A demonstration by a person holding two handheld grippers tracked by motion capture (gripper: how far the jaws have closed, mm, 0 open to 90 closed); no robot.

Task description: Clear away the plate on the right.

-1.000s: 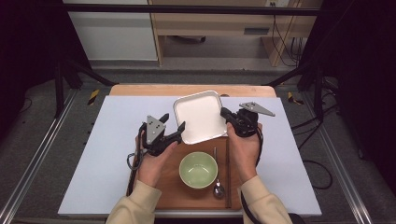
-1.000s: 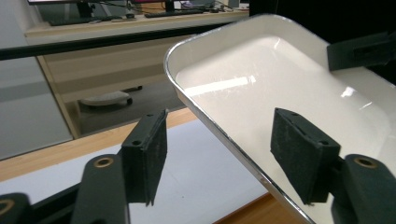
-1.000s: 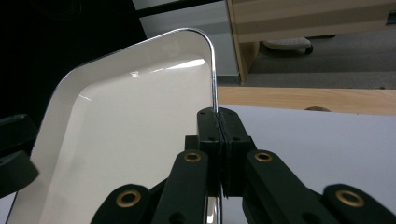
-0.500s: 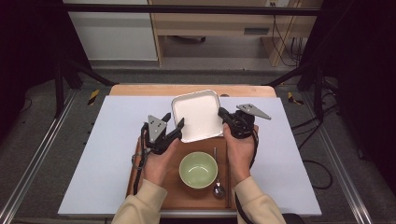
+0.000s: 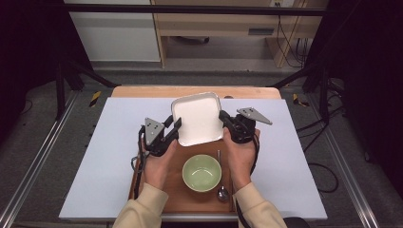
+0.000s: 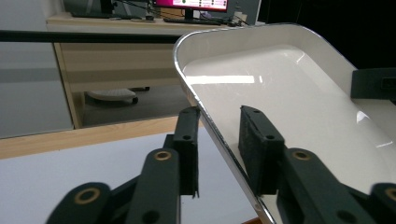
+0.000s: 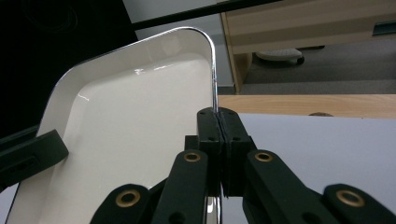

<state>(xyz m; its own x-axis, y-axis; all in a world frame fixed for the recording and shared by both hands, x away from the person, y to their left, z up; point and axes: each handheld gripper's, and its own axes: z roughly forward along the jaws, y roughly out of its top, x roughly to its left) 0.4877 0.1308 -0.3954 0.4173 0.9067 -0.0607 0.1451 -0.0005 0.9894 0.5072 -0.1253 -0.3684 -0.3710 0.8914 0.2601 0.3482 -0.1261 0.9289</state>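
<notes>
1. Since a second ago, left hand-held gripper (image 5: pixel 174 128) has moved in from just left of the white tray (image 5: pixel 197 118) onto its left rim; its jaws have just been closing.
2. White tray sits at the middle of the desk (image 5: pixel 95 161), on the pale mat, just beyond the far edge of the wooden board (image 5: pixel 178 190). From the gripper views it looks tilted or lifted a little; cannot confirm from above.
3. Left gripper view: tray rim (image 6: pixel 219 135) runs between the two black pads, one pad outside the wall, one inside the basin. A gap shows on the outside pad, so the pinch is not yet made.
4. Right hand-held gripper (image 5: pixel 223 116) is at the tray's right rim, jaws pressed together on the thin edge (image 7: pixel 214 93); the right gripper view shows the pads meeting with the rim caught between them.
5. Judgement: a two-sided hold on the tray is being set up. Right side secure, left side nearly there. Once both bite, the tray can be carried level.
6. Outward: green bowl (image 5: pixel 202 172) on the board just near of the tray, a spoon (image 5: pixel 222 190) lying to its right. Both untouched.
</notes>
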